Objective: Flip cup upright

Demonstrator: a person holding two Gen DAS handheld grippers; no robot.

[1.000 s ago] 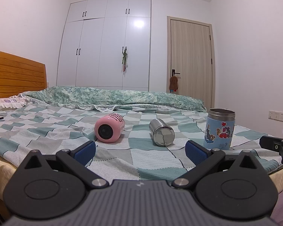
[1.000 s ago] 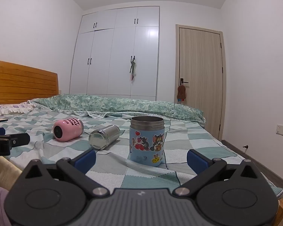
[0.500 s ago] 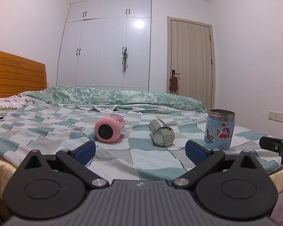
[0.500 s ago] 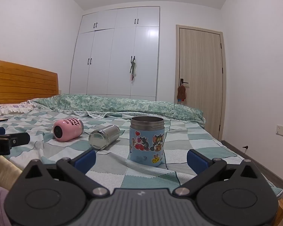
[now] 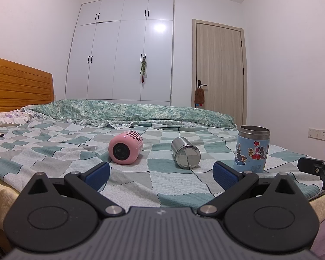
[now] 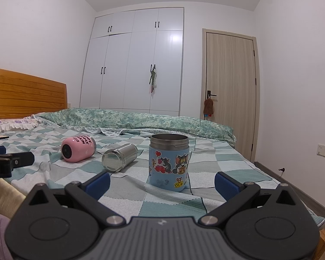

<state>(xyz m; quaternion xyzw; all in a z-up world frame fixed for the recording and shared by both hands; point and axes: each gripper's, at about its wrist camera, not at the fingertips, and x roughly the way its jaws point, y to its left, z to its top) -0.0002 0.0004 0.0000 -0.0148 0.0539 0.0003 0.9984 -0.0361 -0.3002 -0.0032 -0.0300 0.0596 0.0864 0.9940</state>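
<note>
Three cups are on the checked bedspread. A pink cup [image 5: 125,148] lies on its side, base toward me. A steel cup [image 5: 185,155] lies on its side to its right. A blue cartoon cup [image 5: 252,150] stands upright, mouth up. My left gripper [image 5: 161,173] is open and empty, short of the lying cups. My right gripper [image 6: 161,182] is open and empty, just in front of the blue cup [image 6: 169,162]. The right wrist view also shows the pink cup [image 6: 78,149] and the steel cup [image 6: 119,157].
A rolled green quilt [image 5: 127,112] lies across the far side of the bed. A wooden headboard [image 5: 19,86] is at left. A white wardrobe [image 5: 123,49] and a door [image 5: 220,71] stand behind. The bed edge is just below both grippers.
</note>
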